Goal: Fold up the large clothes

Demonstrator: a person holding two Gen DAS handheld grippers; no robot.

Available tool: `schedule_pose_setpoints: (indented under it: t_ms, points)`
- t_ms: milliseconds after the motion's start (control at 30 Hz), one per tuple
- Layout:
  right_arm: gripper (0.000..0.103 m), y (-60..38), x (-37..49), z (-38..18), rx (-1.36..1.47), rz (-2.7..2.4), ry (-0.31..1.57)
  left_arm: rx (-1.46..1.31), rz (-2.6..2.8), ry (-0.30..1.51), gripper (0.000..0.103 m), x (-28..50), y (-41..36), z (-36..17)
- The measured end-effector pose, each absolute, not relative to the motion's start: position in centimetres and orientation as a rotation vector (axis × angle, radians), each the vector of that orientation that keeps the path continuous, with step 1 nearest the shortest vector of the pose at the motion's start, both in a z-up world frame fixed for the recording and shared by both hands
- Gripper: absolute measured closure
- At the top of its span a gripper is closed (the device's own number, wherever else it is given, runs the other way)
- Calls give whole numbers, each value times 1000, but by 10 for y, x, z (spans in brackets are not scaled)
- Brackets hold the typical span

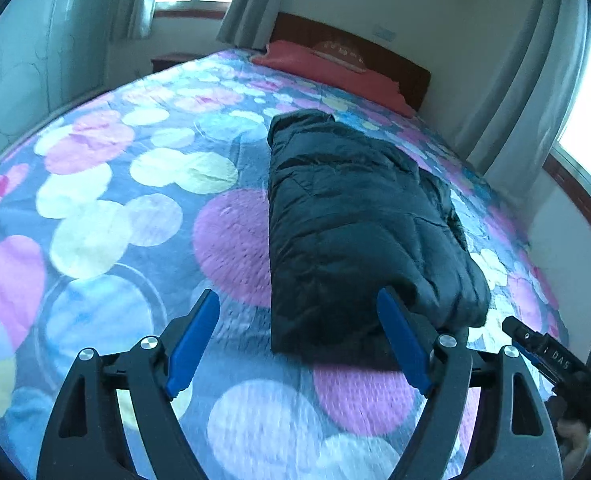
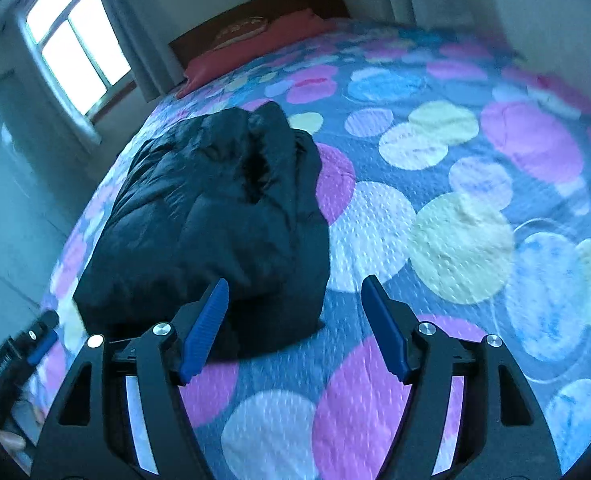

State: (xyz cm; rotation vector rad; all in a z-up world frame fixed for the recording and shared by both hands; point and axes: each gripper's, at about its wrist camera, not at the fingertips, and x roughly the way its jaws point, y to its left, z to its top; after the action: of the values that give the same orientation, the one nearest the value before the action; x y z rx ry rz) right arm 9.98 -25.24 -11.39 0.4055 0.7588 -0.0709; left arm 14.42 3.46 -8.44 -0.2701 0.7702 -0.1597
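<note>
Left claw (image 1: 297, 344) w/ blue fingers spread apart, nothing gripped, your right claw (image 2: 295, 328) likewise apart, black puffy jacket (image 1: 359, 232) folded into a bundle on the bed (image 1: 135, 184), just ahead of both claws, red pillow (image 1: 327, 68) by headboard.

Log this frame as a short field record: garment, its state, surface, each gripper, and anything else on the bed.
garment: black puffer jacket
garment state: folded into a compact bundle, lying flat, nothing gripping it
surface: bedspread with coloured circles
left gripper: open, empty, near the bundle's near edge
right gripper: open, empty, near the bundle's near corner
other items: red pillow at the headboard end
surroundings: windows with curtains
task stage: fold looks finished or nearly so
</note>
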Motion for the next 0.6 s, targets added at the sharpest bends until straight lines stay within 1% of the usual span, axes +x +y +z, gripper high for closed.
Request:
schedule_pose_setpoints:
  t_ms: [133, 200, 267, 600]
  points:
    - [33, -235, 85, -98, 330, -77, 713, -230, -124, 713, 23, 122, 30, -70]
    - [29, -226, 80, -90, 292, -82, 692, -210, -126, 707, 23, 117, 26, -65]
    - [27, -219, 77, -84, 254, -86, 675, -181, -123, 701, 23, 112, 22, -60]
    - [25, -195, 62, -61, 162, -86, 607, -142, -106, 662, 23, 100, 12, -49]
